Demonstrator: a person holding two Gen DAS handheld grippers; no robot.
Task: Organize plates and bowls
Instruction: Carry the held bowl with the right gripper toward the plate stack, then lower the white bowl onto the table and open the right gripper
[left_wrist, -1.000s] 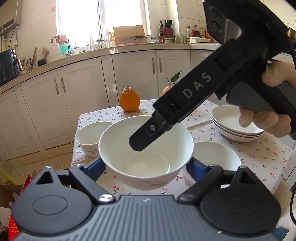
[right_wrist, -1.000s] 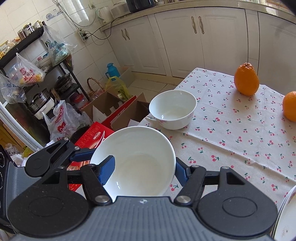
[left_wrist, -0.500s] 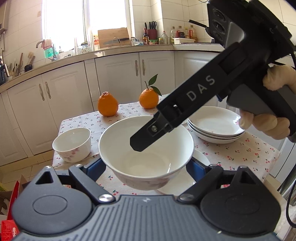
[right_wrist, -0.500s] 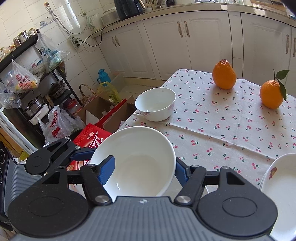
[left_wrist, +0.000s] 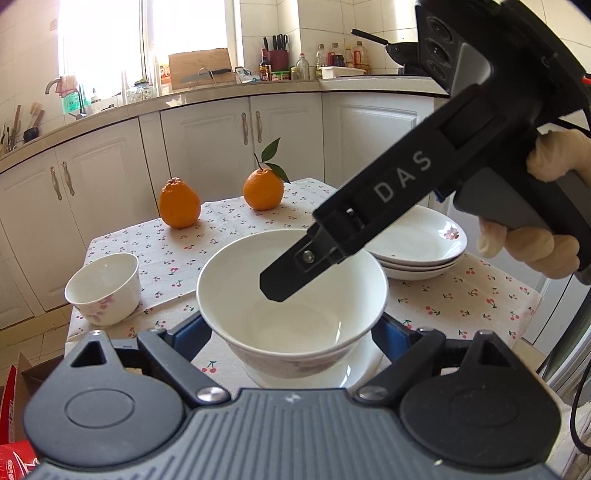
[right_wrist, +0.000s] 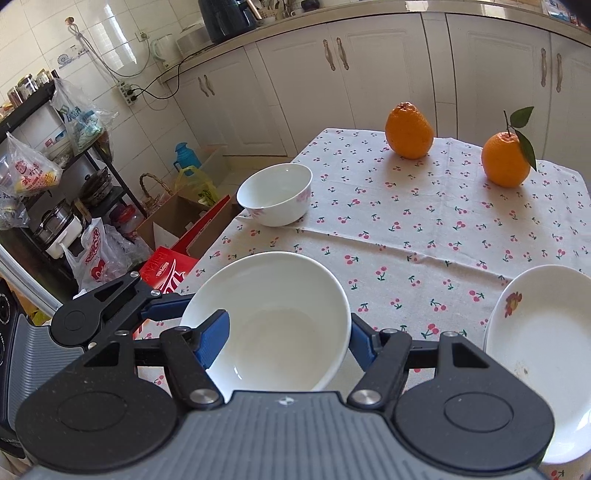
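Note:
A white bowl (left_wrist: 314, 321) (right_wrist: 280, 325) hangs just above the cherry-print tablecloth (right_wrist: 406, 229). My left gripper (left_wrist: 291, 332) is shut on its lower body, a blue pad on each side. My right gripper (right_wrist: 286, 343) also holds it: one finger (left_wrist: 295, 273) reaches inside the bowl, the other sits outside the rim. A gloved hand (left_wrist: 535, 236) holds the right gripper. Under the held bowl lies a white dish (left_wrist: 358, 365), mostly hidden. A smaller bowl (left_wrist: 103, 288) (right_wrist: 275, 199) stands at the table's left edge. A stack of plates (left_wrist: 417, 243) (right_wrist: 546, 350) sits to the right.
Two oranges (right_wrist: 408, 131) (right_wrist: 504, 160) stand at the far side of the table. Left of the table, on the floor, are cardboard boxes (right_wrist: 177, 218), bags and a rack of pots. White kitchen cabinets (left_wrist: 110, 173) run behind.
Both grippers have carried the bowl to the right over the table, still gripped the same way. The small bowl and oranges slid left in view, and the plate stack came into the right wrist view.

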